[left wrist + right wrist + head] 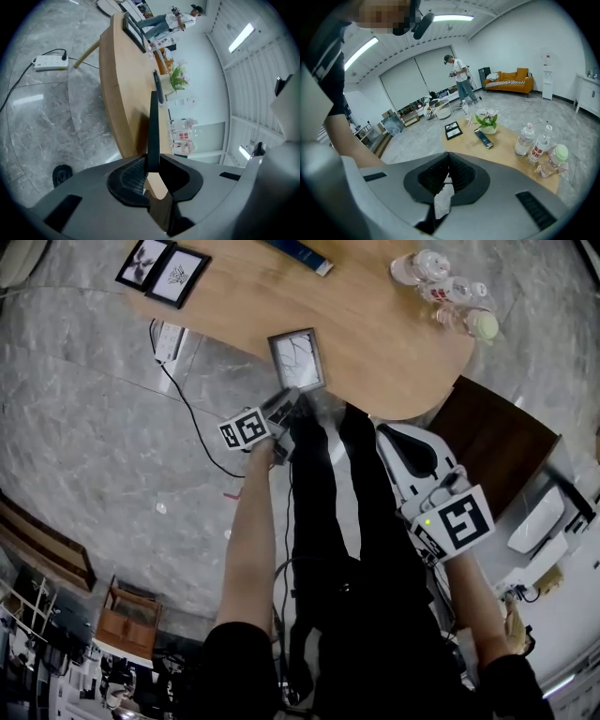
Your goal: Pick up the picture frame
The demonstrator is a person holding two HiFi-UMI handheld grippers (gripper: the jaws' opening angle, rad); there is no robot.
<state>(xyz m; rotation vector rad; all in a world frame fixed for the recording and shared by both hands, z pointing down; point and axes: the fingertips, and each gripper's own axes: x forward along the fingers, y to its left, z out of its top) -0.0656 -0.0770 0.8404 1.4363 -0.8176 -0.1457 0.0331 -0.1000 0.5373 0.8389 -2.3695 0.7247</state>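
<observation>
Fingers [127,180] of the left gripper [152,174] pinch the frame [153,126] by its thin edge; it looks light, stiff and breakable. Right gripper [446,174] is closed, empty.

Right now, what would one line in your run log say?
left gripper: shut on picture frame | right gripper: shut | picture frame: at edge of table | task: frame gripped

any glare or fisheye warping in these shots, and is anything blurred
Head view: strong fisheye, so the wooden table edge bows and the corners go dark, but the picture frame stays sharp. Left gripper view: light glare on the marble floor, and the table curves hard. Right gripper view: evenly lit, the ceiling strips are nearly blown out, and there is no motion blur.
</observation>
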